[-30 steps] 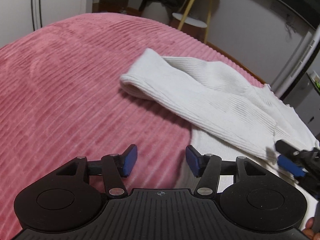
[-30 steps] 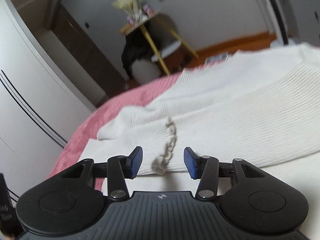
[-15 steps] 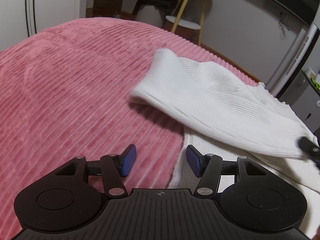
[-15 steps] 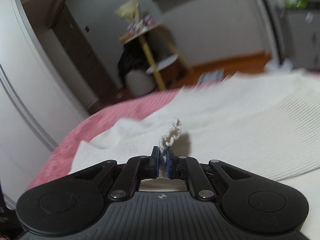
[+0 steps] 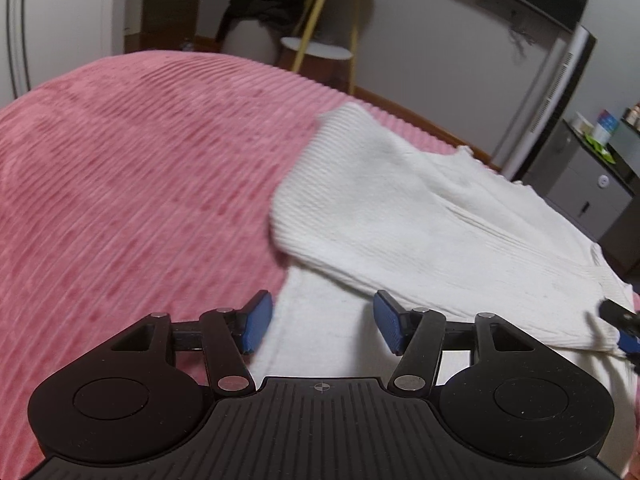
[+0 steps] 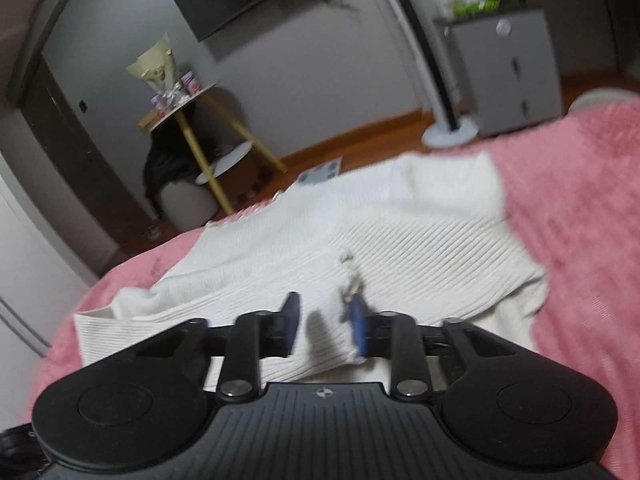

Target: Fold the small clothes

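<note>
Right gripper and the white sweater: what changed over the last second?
The right gripper closed on the sweater's scalloped edge, carried it across, and has now opened; the edge lies against one pad. The sleeve folded further over the body. The left gripper stayed open and empty, and the pink blanket lies as before.

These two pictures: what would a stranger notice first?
A white ribbed knit garment sprawls across a pink ribbed bedspread, one sleeve folded over its body. Low in each view, black two-finger tools with blue pads frame the cloth: the left gripper open over the garment's edge, the right gripper open around a raised fold.
</note>
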Available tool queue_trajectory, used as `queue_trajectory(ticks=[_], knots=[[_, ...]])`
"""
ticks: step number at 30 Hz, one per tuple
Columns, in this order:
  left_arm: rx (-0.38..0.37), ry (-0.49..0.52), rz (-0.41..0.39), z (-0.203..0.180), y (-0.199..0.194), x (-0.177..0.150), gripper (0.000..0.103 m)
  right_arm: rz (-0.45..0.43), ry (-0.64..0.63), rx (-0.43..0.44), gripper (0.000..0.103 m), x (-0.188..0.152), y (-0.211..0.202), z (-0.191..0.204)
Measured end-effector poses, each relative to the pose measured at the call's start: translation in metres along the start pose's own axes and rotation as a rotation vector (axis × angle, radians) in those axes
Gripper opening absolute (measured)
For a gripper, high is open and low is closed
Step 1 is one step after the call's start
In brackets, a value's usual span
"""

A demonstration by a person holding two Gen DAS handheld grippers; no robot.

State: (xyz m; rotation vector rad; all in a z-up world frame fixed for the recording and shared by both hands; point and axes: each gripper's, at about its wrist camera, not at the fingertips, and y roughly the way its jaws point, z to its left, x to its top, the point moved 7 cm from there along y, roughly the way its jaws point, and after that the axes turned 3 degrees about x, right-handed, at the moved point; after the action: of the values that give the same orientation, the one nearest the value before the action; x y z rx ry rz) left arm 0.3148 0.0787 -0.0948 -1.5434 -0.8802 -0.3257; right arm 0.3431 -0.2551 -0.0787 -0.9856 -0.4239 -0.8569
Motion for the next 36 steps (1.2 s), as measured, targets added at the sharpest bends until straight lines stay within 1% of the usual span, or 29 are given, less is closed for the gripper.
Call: queue_trajectory(ticks=[2,4,5,7,9,12,14,15,18,20,21,23,26,27,28,29,32,34,36], knots=[[0.005,0.014,-0.008,-0.003,0.001,0.0,0.066,0.032,0.029,0.058,0.033,-0.002,0.009,0.0],[0.014,0.028,-0.012,-0.005,0.001,0.001,0.067,0.02,-0.004,0.044,0.006,-0.001,0.012,0.001],[0.015,0.031,-0.017,-0.006,0.001,0.002,0.068,-0.003,-0.04,0.035,0.005,0.001,0.009,0.004],[0.017,0.036,-0.03,-0.007,0.0,0.003,0.069,-0.08,-0.128,0.002,0.005,0.009,-0.001,0.013],[0.026,0.048,-0.039,-0.009,0.0,0.004,0.07,-0.164,-0.22,-0.077,0.005,0.018,-0.013,0.014],[0.034,0.07,-0.05,-0.015,0.0,0.003,0.07,-0.25,-0.306,-0.187,0.005,0.029,-0.027,0.005],[0.045,0.085,-0.057,-0.019,0.0,0.002,0.07,-0.273,-0.345,-0.25,0.005,0.031,-0.029,-0.004],[0.05,0.093,-0.057,-0.021,0.001,0.002,0.07,-0.272,-0.347,-0.266,0.005,0.031,-0.029,-0.009],[0.055,0.115,-0.074,-0.025,0.0,0.007,0.069,-0.252,-0.332,-0.295,0.005,0.025,-0.024,-0.024],[0.051,0.096,-0.094,-0.022,-0.001,0.012,0.07,-0.237,-0.375,-0.344,0.005,0.02,-0.02,-0.032],[0.045,0.077,-0.094,-0.02,-0.001,0.015,0.07,-0.215,-0.37,-0.352,0.005,0.018,-0.016,-0.037],[0.041,0.051,-0.081,-0.018,0.003,0.019,0.069,-0.19,-0.324,-0.339,0.006,0.016,-0.01,-0.044],[0.038,0.056,-0.083,-0.023,0.005,0.027,0.069,-0.175,-0.311,-0.333,0.007,0.019,-0.009,-0.046],[0.037,0.07,-0.094,-0.027,0.005,0.031,0.069,-0.184,-0.302,-0.33,0.013,0.02,-0.011,-0.046],[0.041,0.09,-0.109,-0.033,0.006,0.034,0.069,-0.201,-0.295,-0.337,0.015,0.021,-0.016,-0.045],[0.049,0.116,-0.125,-0.04,0.006,0.038,0.069,-0.23,-0.297,-0.345,0.017,0.022,-0.021,-0.043],[0.068,0.199,-0.15,-0.061,0.023,0.044,0.07,-0.278,-0.306,-0.311,0.017,0.023,-0.026,-0.034],[0.069,0.23,-0.169,-0.072,0.037,0.044,0.072,-0.266,-0.318,-0.269,0.017,0.021,-0.019,-0.028],[0.08,0.291,-0.174,-0.082,0.05,0.043,0.074,-0.232,-0.373,-0.234,0.017,0.013,-0.007,-0.021]])
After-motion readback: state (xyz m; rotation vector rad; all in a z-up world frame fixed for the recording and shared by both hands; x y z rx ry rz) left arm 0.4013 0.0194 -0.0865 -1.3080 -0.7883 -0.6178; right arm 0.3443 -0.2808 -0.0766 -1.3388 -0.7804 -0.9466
